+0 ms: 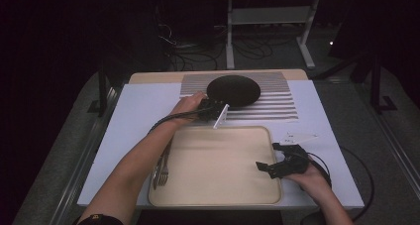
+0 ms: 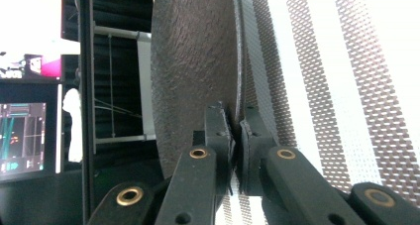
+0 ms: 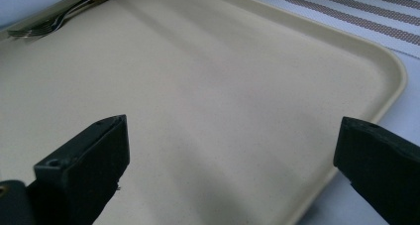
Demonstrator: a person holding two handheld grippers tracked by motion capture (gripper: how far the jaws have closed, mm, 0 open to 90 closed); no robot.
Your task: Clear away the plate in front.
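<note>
The left gripper (image 1: 214, 109), arm stretching forward, is pinching the rim of the black plate (image 1: 233, 90) lying on the striped mat (image 1: 277, 103). The right gripper (image 1: 270, 168) is gaping wide over the tray (image 1: 213, 165).

Our two arms reach in, left tool pinched shut, right tool spread wide.

Our left forearm (image 1: 133, 170) stretches far forward and inward across the tabletop, hand (image 1: 187, 105) wrapped round the left tool (image 1: 214, 111), whose cable loops back along the wrist. In the left gripper view its jaws stand nearly together, turned on their side, clamped on a thin dark rim. Our right hand (image 1: 312, 178) sits low and near us, holding the right tool (image 1: 270, 166) pointed leftward; its jaws gape wide apart with nothing between them.
</note>
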